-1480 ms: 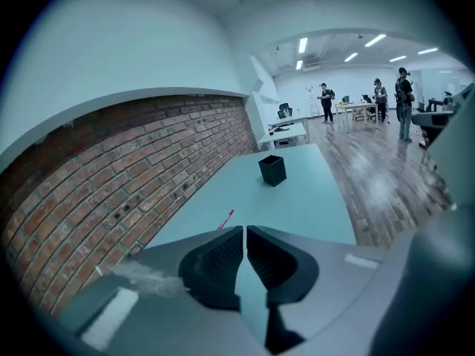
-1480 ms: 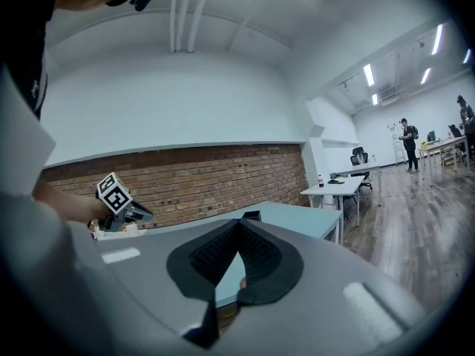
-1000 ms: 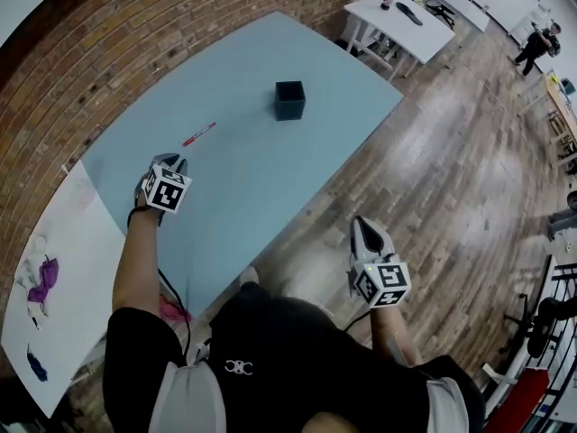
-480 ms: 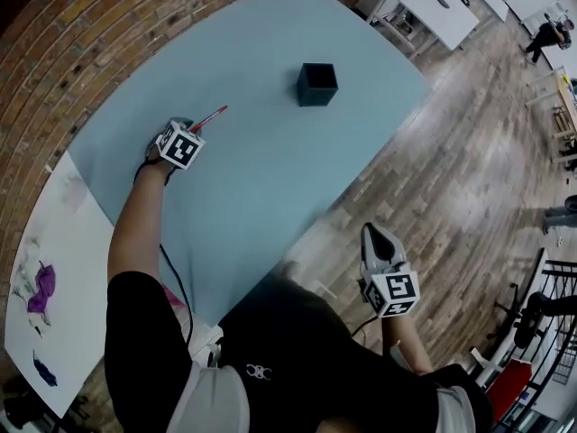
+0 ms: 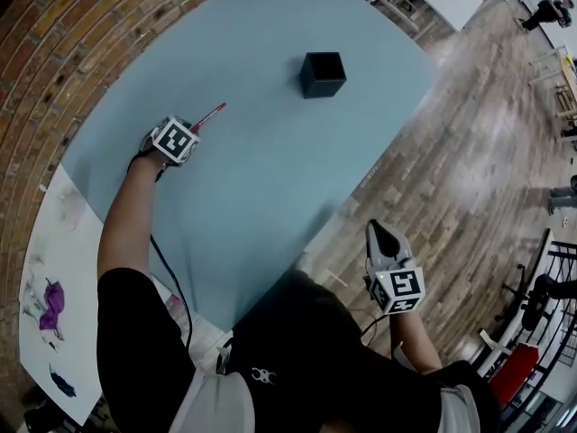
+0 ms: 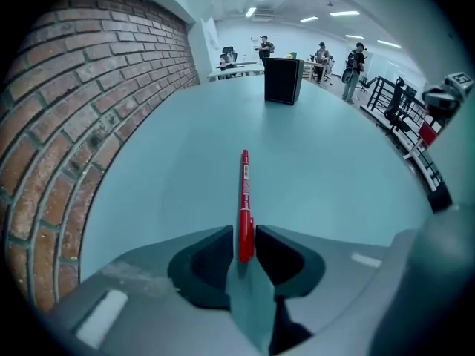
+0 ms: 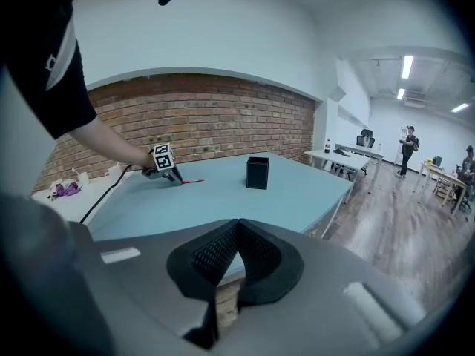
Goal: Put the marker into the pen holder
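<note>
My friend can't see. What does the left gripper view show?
A red marker lies on the blue table with its near end between the open jaws of the left claw, which have just been opening. A black pen holder stands farther back, a brick wall at left.

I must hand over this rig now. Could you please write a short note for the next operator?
Left gripper: open, jaws have just been opening; the red marker has its near end between them, not gripped.
Right gripper: shut, empty, beyond the edge of the table.
Marker lies on the table; the black pen holder stands apart, farther on.
Done: nothing. Left: grip marker, lift, put into holder.
</note>
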A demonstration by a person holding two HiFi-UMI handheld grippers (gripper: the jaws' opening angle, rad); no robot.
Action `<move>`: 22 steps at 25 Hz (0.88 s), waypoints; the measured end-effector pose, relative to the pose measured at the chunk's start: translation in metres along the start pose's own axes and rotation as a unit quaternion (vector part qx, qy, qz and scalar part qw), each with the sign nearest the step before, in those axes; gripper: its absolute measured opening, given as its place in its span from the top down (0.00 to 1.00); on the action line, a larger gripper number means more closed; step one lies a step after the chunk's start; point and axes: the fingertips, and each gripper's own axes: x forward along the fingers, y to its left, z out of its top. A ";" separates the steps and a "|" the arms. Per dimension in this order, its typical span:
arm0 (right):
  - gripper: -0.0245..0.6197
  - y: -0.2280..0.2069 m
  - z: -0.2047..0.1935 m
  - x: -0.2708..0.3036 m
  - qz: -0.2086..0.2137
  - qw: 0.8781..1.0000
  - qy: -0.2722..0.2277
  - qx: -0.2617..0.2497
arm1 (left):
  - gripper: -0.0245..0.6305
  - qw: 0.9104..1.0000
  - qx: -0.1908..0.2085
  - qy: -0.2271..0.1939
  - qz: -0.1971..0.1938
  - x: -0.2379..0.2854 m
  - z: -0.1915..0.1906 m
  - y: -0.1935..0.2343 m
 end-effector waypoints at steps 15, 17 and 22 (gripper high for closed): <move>0.96 0.017 -0.003 0.002 0.007 1.000 -0.009 0.019 | 0.87 0.999 -0.025 0.026 0.015 -0.002 -0.012 0.000; 0.95 0.015 -0.002 -0.002 0.007 1.000 -0.013 0.021 | 0.87 0.999 -0.032 0.023 0.023 -0.005 -0.017 -0.006; 0.96 0.012 0.006 -0.009 0.009 0.999 -0.029 0.019 | 0.87 0.995 -0.029 -0.083 0.054 -0.045 0.013 -0.020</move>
